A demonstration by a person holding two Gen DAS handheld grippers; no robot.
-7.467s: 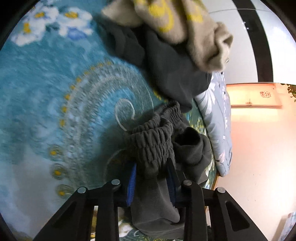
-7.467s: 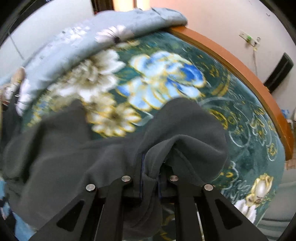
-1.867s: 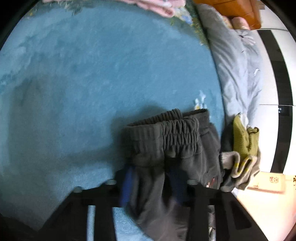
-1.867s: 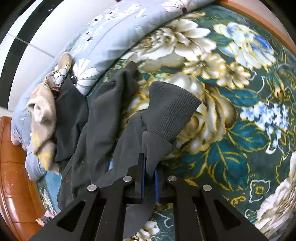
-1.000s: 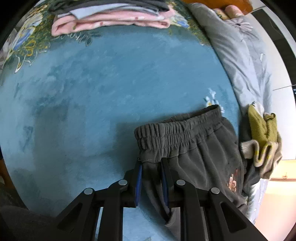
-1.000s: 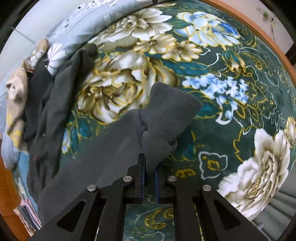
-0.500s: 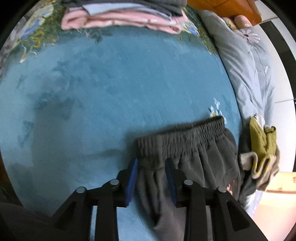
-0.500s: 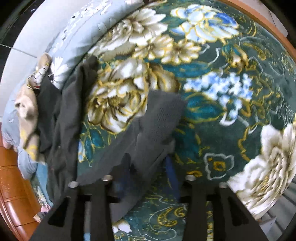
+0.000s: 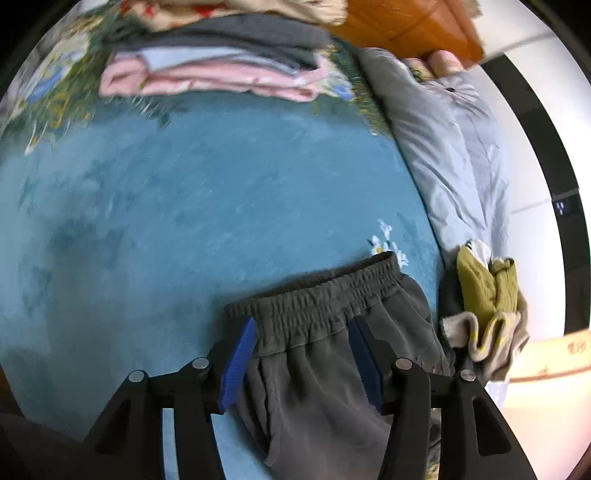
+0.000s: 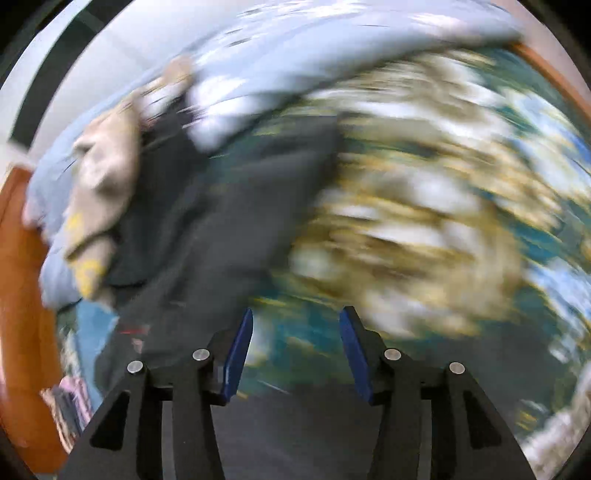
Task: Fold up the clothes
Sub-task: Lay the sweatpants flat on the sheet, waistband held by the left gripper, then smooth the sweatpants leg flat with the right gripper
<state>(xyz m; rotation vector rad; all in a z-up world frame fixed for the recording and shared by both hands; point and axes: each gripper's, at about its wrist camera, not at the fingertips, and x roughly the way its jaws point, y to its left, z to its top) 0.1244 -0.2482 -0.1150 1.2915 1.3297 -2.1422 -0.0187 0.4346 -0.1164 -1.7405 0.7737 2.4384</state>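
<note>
A plush blue blanket [image 9: 192,206] fills most of the left wrist view, its nap soft and mottled, spreading ahead of the left gripper [image 9: 301,325]. In the right wrist view the same bedding turns to a dark green floral print [image 10: 424,206] with cream and gold blooms, badly smeared by motion blur. A pale grey-blue quilt [image 9: 454,162], smooth and creased, runs along the right of the left gripper, with an orange wooden headboard [image 9: 406,26] beyond it.

The dark grey trousers [image 9: 325,369] lie flat on the blanket directly under the left gripper, thin cloth with a gathered, ribbed elastic waistband [image 9: 317,299] running crosswise just ahead of the fingertips. In the right wrist view they stretch as a long dark shape [image 10: 207,229] ahead and to the left of the right gripper [image 10: 295,317].

Far ahead of the left gripper sits a stack of folded clothes [image 9: 221,62], flat pink, pale blue and grey layers. To its right, beside the trousers, lies a crumpled heap of olive and beige knitwear [image 9: 487,302].

The left gripper's blue ridged pads [image 9: 236,362] are spread wide, straddling the waistband, gripping nothing. The right gripper is likewise spread apart, with blanket showing between its pads.
</note>
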